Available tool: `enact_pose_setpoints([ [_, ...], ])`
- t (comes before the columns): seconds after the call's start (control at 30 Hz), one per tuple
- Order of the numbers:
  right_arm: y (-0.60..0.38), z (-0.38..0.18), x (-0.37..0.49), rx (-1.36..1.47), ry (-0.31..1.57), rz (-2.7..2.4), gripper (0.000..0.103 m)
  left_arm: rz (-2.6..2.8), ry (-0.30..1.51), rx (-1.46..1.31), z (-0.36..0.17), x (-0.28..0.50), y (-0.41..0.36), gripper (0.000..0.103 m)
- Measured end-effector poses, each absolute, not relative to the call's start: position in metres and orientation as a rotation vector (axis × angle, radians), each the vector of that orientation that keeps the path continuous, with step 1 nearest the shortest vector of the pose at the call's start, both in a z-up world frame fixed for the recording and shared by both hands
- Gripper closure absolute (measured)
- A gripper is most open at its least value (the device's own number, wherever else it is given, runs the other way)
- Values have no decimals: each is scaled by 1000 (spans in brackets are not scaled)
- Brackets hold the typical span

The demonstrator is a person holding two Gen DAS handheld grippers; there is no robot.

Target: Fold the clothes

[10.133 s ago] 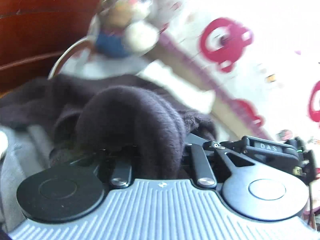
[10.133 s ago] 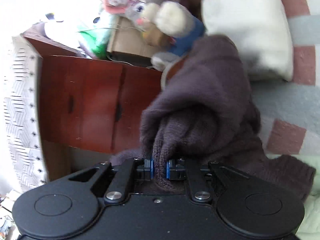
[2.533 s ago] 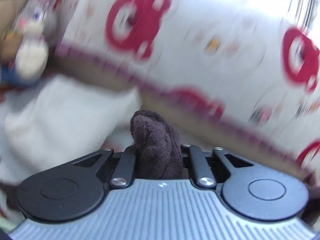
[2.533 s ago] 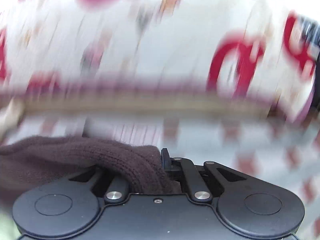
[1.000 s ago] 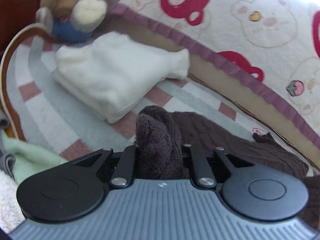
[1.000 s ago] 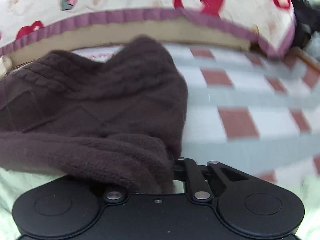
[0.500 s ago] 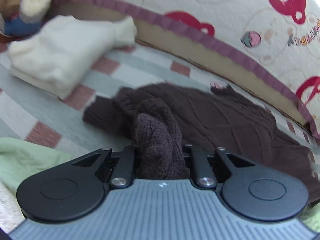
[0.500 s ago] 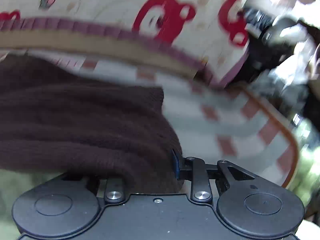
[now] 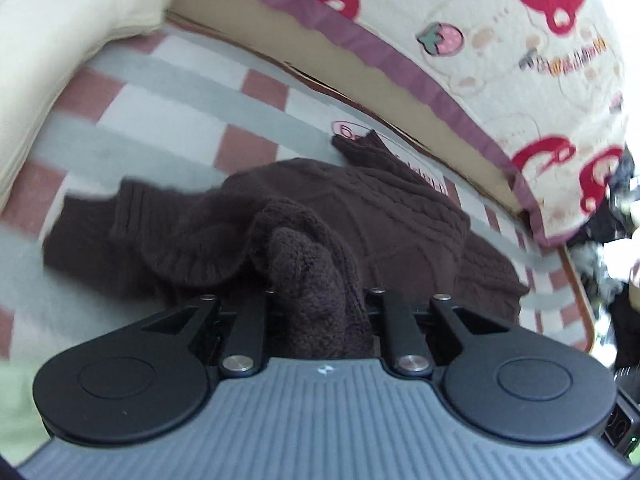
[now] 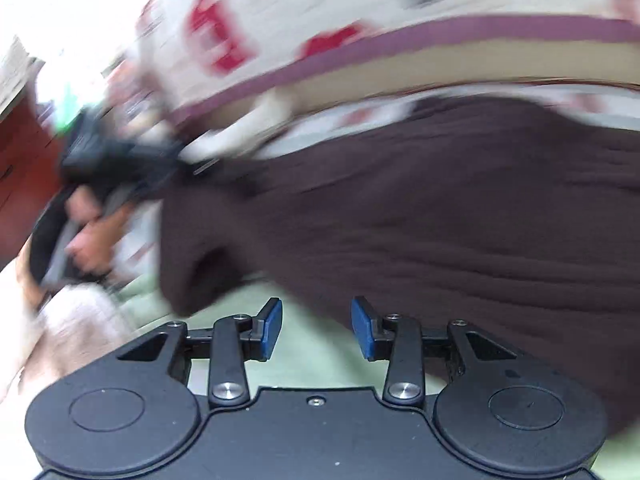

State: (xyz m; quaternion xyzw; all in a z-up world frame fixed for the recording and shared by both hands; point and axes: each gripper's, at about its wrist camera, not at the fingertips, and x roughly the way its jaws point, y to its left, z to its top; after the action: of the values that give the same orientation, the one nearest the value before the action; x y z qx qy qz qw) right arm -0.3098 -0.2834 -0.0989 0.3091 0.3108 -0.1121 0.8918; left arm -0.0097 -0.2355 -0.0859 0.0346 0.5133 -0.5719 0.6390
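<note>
A dark brown cable-knit sweater [image 9: 360, 208] lies spread on the checked bed cover [image 9: 168, 128]. My left gripper [image 9: 316, 300] is shut on a bunched fold of the sweater, which hides the pads. In the blurred right wrist view the sweater [image 10: 420, 208] lies across the middle and right. My right gripper [image 10: 316, 326] is open and empty, with blue pads [image 10: 272, 326] apart, just in front of the sweater's near edge over a pale green cloth [image 10: 308, 344]. The other gripper and a hand [image 10: 96, 236] show at the left.
A cream folded garment [image 9: 52, 48] lies at the far left. A bear-print quilt with a purple border [image 9: 480, 40] runs along the back. Pale green cloth [image 9: 16, 408] lies at the near left. A red wooden cabinet [image 10: 20, 160] stands at the left.
My right gripper has let go of the sweater and now stands open, swung toward the left. The sweater has been laid down on the bed. My left gripper still holds its fold.
</note>
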Motion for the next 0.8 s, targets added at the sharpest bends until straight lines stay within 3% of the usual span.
enact_pose_setpoints([
  [0.1, -271, -111, -247, 595, 702, -166, 56, -1386, 1144, 102, -83, -4, -252, 86],
  [0.17, -261, -118, -216, 584, 700, -187, 47, -1431, 1138, 78, -82, -1, -258, 86],
  [0.3, -238, -121, -178, 477, 645, -232, 44, -1527, 1149, -54, -86, 11, -258, 86],
  [0.43, -209, -111, -178, 329, 564, -228, 44, -1535, 1212, -183, -95, 36, -255, 86],
  [0.8, -185, -108, -183, 207, 638, -143, 42, -1491, 1356, -251, -119, 66, -248, 87],
])
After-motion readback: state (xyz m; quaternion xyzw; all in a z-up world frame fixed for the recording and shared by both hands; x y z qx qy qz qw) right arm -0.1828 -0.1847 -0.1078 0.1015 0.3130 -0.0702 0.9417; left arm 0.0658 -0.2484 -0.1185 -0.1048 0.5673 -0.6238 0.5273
